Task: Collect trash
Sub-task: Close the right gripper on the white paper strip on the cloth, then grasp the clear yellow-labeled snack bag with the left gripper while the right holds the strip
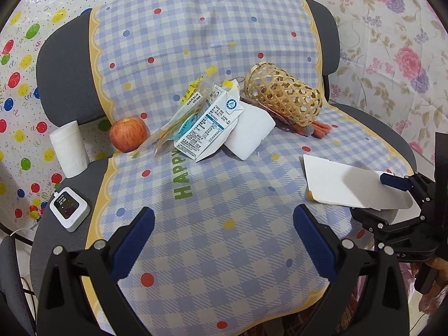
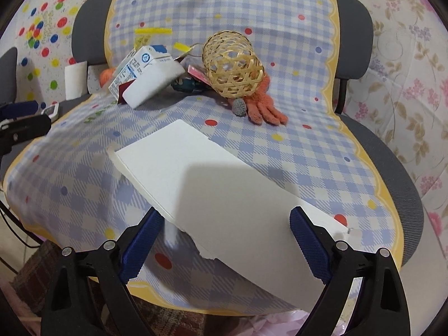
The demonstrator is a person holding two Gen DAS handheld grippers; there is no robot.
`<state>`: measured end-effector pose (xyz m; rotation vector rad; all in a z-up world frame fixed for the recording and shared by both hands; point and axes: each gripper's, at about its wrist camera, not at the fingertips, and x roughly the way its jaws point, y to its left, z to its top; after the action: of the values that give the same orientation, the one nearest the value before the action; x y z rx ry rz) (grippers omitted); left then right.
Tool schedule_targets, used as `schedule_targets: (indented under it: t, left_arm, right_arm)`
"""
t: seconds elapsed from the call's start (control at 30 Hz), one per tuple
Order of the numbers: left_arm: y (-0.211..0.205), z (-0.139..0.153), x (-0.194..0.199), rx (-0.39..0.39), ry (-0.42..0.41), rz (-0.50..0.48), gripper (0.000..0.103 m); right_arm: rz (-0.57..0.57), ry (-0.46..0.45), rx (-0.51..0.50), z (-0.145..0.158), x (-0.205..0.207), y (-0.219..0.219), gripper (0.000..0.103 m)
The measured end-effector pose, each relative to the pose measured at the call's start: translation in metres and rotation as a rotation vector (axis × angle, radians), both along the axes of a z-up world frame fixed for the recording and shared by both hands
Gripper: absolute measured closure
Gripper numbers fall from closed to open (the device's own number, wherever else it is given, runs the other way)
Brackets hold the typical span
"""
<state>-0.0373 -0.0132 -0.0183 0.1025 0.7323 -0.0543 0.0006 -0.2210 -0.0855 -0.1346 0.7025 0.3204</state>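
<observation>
Both wrist views—low, near, facing chair back.

A grey office chair with a padded backrest and seat fills the scene. A blue-and-white checked cloth with a yellow scalloped border and coloured dots is draped over backrest and seat; the word "HAPPY" is printed on it in green. Behind the chair on the left hangs a translucent sheet printed with coloured balloons. On the right hangs a white sheet with pink and purple flowers. Below the seat front, a dark plaid floor covering is visible. Lighting is even and diffuse
</observation>
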Motion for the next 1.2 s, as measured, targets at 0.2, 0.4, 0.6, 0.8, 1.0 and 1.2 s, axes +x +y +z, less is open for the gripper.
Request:
schedule_targets:
  t: [0.2, 0.4, 0.6, 0.8, 1.0, 1.2]
  left_arm:
    - [0.001, -0.002, 0.001, 0.000, 0.001, -0.002, 0.007]
    - [0.014, 0.002, 0.002, 0.007, -0.020, 0.023, 0.007]
    - [0.036, 0.013, 0.015, 0.004, -0.070, 0.075, 0.007]
    - [0.059, 0.022, 0.040, -0.018, -0.084, 0.109, 0.007]
    - [0.075, 0.015, 0.073, -0.062, -0.051, 0.096, 0.020]
    - [0.067, 0.010, 0.103, -0.004, -0.063, 0.061, 0.034]
  right_arm:
    - [0.055, 0.006, 0.070, 0.009, 0.017, 0.017, 0.057]
    - [0.016, -0.055, 0.104, 0.044, 0.018, 0.018, 0.094]
    - [-0.006, -0.077, 0.309, 0.089, 0.008, -0.009, 0.101]
    - [-0.019, -0.041, 0.380, 0.092, 0.014, -0.007, 0.102]
    - [-0.054, -0.013, 0.361, 0.072, 0.026, -0.003, 0.102]
    - [-0.075, -0.062, 0.319, 0.080, 0.029, 0.003, 0.102]
